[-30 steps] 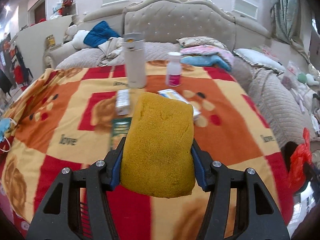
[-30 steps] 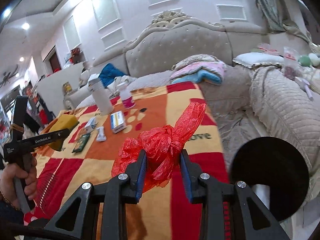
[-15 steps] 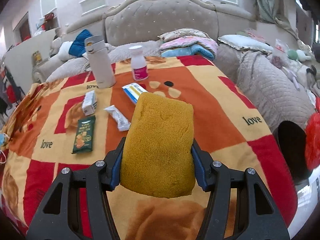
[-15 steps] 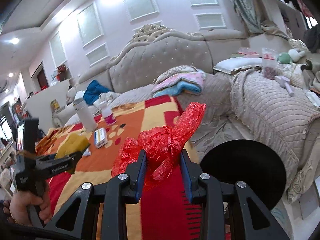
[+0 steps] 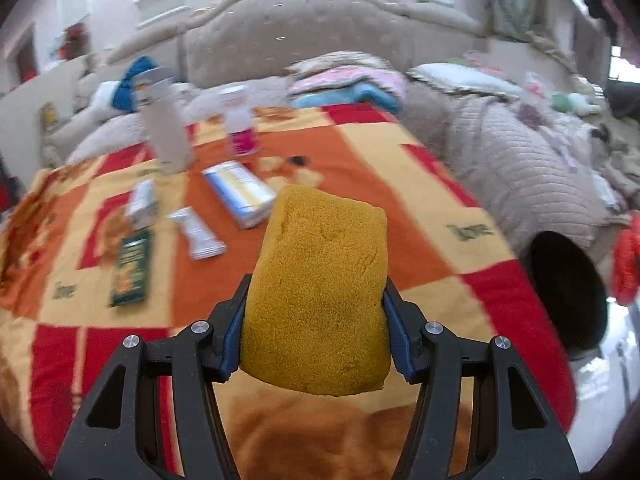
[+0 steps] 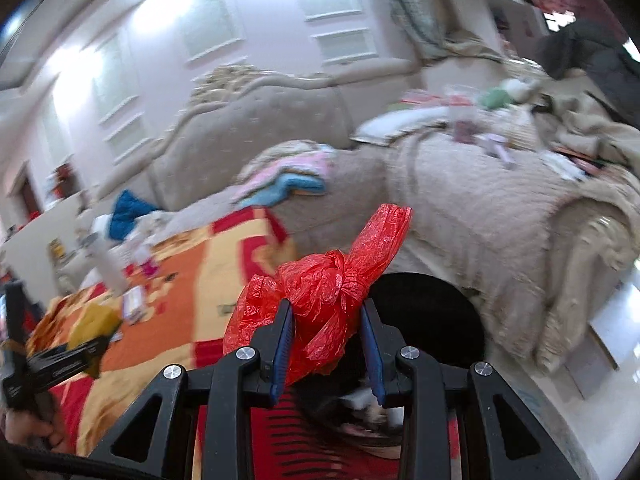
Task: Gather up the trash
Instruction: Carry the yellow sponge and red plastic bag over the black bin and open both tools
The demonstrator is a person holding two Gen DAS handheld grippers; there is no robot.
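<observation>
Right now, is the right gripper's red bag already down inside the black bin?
No. The right gripper holds the knotted red plastic bag clamped between its pads, above the black bin.

A lived-in bedroom at home: a tufted, carved headboard [image 5: 320,36] rises behind a bed [image 5: 472,264] spread with a red-and-orange checked blanket [image 5: 360,152], folded bedding [image 5: 348,84] (pink and blue) at its head edge, panelled walls [image 6: 168,40] and a curtain [image 6: 416,4] beyond.

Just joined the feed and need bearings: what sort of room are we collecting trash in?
Most likely a home bedroom: a tufted upholstered headboard, folded bedding stacked against it, and a red-and-orange blanket spread over the bed, with snack wrappers lying on it.
</observation>
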